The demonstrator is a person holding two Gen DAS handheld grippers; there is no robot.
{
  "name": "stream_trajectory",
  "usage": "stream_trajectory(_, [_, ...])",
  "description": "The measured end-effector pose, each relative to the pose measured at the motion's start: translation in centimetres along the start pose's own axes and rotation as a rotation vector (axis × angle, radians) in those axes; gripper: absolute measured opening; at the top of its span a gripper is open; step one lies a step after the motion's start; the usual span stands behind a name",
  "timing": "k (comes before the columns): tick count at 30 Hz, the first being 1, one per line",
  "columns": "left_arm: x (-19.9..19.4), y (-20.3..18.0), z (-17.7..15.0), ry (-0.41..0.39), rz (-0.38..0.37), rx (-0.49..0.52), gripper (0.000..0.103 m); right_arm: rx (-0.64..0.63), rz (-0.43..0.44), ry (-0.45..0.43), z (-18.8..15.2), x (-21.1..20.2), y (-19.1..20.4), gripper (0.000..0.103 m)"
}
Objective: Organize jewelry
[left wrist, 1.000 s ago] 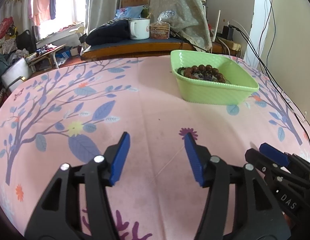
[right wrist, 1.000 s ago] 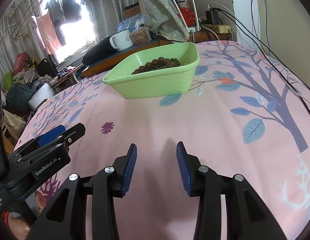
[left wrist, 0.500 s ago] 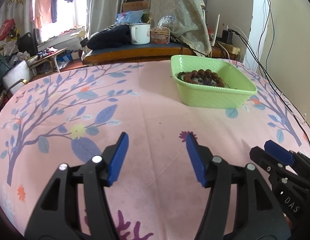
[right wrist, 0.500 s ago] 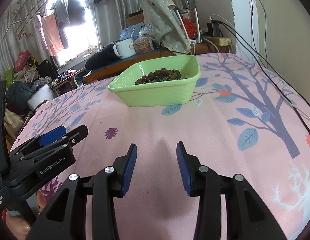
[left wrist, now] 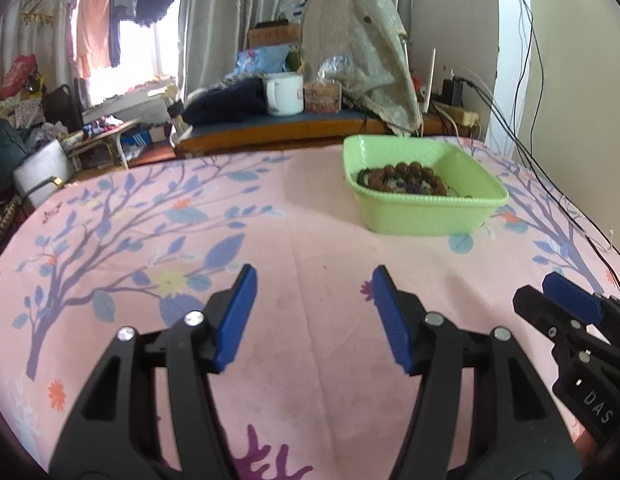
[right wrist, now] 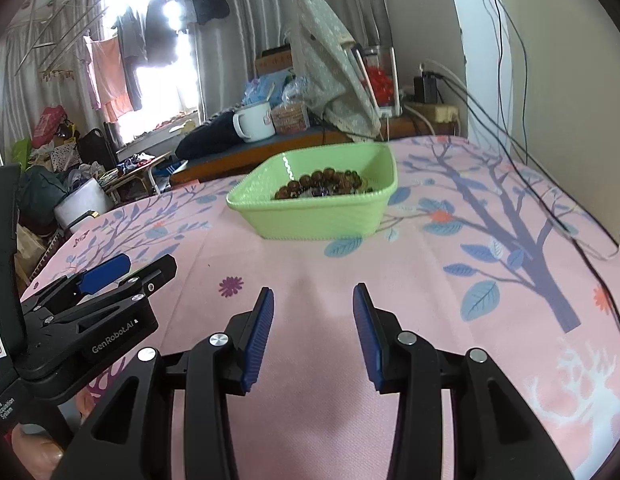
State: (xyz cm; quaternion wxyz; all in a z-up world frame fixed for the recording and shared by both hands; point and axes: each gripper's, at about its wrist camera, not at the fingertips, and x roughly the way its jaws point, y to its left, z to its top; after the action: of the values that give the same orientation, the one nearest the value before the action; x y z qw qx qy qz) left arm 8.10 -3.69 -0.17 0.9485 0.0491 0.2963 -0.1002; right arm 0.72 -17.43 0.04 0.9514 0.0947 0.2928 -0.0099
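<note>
A green basket [left wrist: 421,216] stands at the far right of the pink flowered tablecloth; it also shows in the right wrist view [right wrist: 310,216]. Brown bead bracelets [left wrist: 405,176] lie inside it, with darker pieces under them [right wrist: 329,182]. My left gripper [left wrist: 311,280] is open and empty, low over the cloth, well short of the basket. My right gripper [right wrist: 313,296] is open and empty, also short of the basket. Each gripper shows in the other's view: the right one [left wrist: 569,300] at the right edge, the left one [right wrist: 110,272] at the left.
A low wooden bench [left wrist: 294,128] behind the table holds a white mug [left wrist: 284,94], dark cloth and a draped fabric [left wrist: 357,52]. Cables [right wrist: 509,80] hang along the right wall. Clutter fills the floor at the left [left wrist: 38,148].
Both grippers have drawn back and risen a little from the basket, so it looks smaller and farther. Both stay open and empty.
</note>
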Motion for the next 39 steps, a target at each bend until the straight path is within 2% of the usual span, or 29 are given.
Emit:
stream_trajectory(2, [-0.7,-0.1,0.2,-0.034,0.006,0.006,0.058,-0.007,-0.004,-0.021,0.1,-0.5,0.2,0.014])
stream_trajectory(4, [-1.4,-0.3,0.3,-0.070,0.018,0.012,0.067,-0.020,-0.009,-0.048,0.3,-1.1,0.4,0.014])
stream_trajectory(7, [-2.2,-0.5,0.5,-0.112,0.023,0.018,0.069,-0.033,-0.012,-0.084,0.5,-1.9,0.8,0.014])
stream_trajectory(11, [-3.2,-0.9,1.0,-0.124,0.018,0.020,0.072,-0.046,0.001,-0.107,1.0,-3.0,1.3,0.014])
stream_trajectory(15, [-4.3,-1.5,1.4,-0.139,0.025,0.026,0.084,-0.047,0.010,-0.144,1.5,-4.3,1.1,0.014])
stream_trajectory(19, [-5.6,-1.4,1.8,-0.142,0.019,0.000,0.097,-0.018,0.027,-0.180,2.0,-5.7,0.4,0.028])
stream_trajectory(27, [-7.6,-1.5,2.3,-0.133,0.042,-0.019,0.097,-0.002,0.073,-0.208,2.3,-7.3,0.3,0.033])
stream_trajectory(30, [-8.2,-1.9,2.0,-0.135,0.083,-0.001,0.097,0.002,0.086,-0.210,2.3,-7.7,0.4,0.034])
stream_trajectory(33, [-8.6,-2.0,1.8,-0.138,0.091,0.003,0.097,0.001,0.092,-0.205,2.3,-7.8,0.4,0.036])
stream_trajectory(39, [-8.7,-1.3,2.2,-0.118,0.070,-0.019,0.097,0.002,0.096,-0.193,1.8,-7.6,0.5,0.047])
